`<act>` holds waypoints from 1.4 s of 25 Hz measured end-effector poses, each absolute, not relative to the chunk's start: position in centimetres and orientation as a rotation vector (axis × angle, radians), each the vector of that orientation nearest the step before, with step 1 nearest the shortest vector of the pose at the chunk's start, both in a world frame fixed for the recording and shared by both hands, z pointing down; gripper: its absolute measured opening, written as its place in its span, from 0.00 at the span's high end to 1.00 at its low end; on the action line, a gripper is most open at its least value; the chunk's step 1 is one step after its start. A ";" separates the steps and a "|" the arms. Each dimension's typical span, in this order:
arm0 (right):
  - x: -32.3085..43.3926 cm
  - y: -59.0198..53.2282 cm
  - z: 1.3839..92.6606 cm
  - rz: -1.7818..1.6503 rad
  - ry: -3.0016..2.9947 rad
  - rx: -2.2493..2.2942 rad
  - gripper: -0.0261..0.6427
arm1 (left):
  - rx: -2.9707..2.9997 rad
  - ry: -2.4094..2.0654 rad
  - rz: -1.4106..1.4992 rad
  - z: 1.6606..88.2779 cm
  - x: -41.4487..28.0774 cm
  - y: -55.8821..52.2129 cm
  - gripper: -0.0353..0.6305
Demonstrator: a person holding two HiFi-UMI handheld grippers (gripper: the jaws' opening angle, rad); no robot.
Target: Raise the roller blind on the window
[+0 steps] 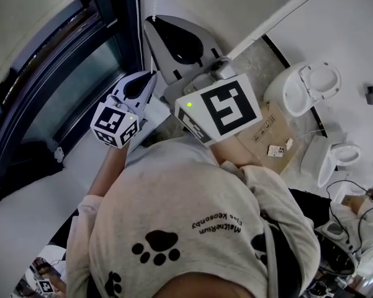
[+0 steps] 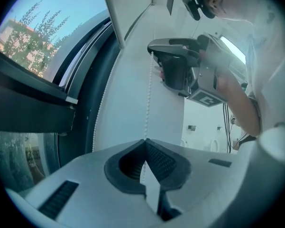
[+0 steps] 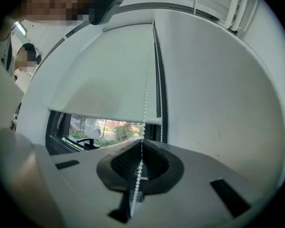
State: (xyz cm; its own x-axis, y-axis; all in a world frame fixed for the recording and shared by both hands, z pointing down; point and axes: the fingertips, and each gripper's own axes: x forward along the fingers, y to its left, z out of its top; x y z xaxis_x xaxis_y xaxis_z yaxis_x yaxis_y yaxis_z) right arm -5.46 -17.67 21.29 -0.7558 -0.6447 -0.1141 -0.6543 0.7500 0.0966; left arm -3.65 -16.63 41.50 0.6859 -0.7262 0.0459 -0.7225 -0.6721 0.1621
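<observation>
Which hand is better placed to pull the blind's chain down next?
Right, I'd judge. The right gripper is shut on the bead chain higher up than the left gripper, which grips the same strand below it, so the right has more room to pull down.

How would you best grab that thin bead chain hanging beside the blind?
Pinch a free stretch of one strand of the bead chain, coming in level from the room side. It hangs straight and thin beside the wall, so jaws closing across it catch its beads, as the right hand-held gripper seems to.
</observation>
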 end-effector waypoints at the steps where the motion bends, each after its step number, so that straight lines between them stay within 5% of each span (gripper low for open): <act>1: -5.4 -17.7 21.7 0.210 2.871 -1.079 0.95 | 2.723 -1.181 -0.027 42.0 -3.6 -16.6 0.94; 35: -6.2 -17.3 37.1 0.030 2.991 -1.175 0.95 | 2.504 -1.189 0.264 57.1 -5.5 -14.1 0.93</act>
